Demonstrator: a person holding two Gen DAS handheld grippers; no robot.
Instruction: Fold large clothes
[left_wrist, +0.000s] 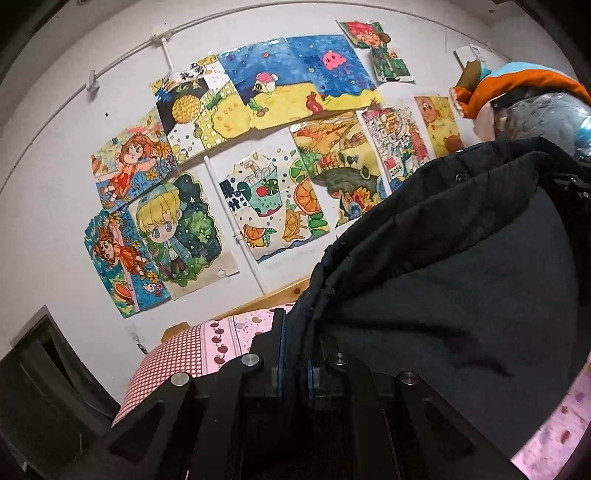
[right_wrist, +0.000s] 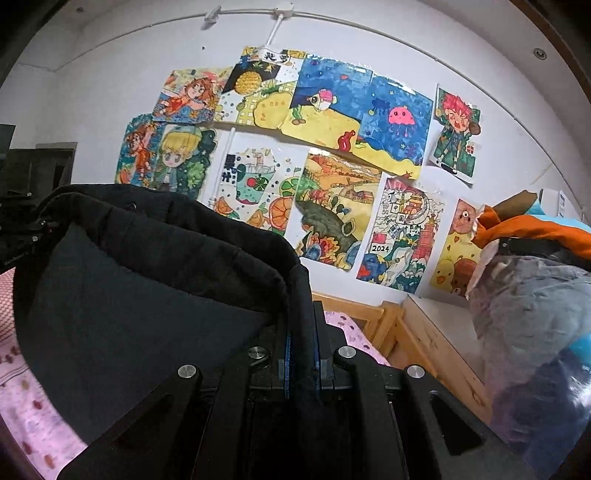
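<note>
Garment: dark quilted jacket (left_wrist: 454, 258), lifted above the bed (left_wrist: 229, 332), hem edge stretched between both tools.
Left tool (left_wrist: 295, 354): pressed together on the jacket's edge, cloth draping off to its right.
Right tool (right_wrist: 303, 350): pinching the jacket's other edge (cloth hanging to its left).
Bed: pink printed sheet, below the jacket.
Wall above the bed: children's drawings (right_wrist: 332, 147).
Right of the jacket: plastic-wrapped bundle (right_wrist: 535, 314), orange cloth on top.

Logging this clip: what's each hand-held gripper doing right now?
Left hand-held gripper: closed on the black jacket.
Right hand-held gripper: closed on the black jacket.
</note>
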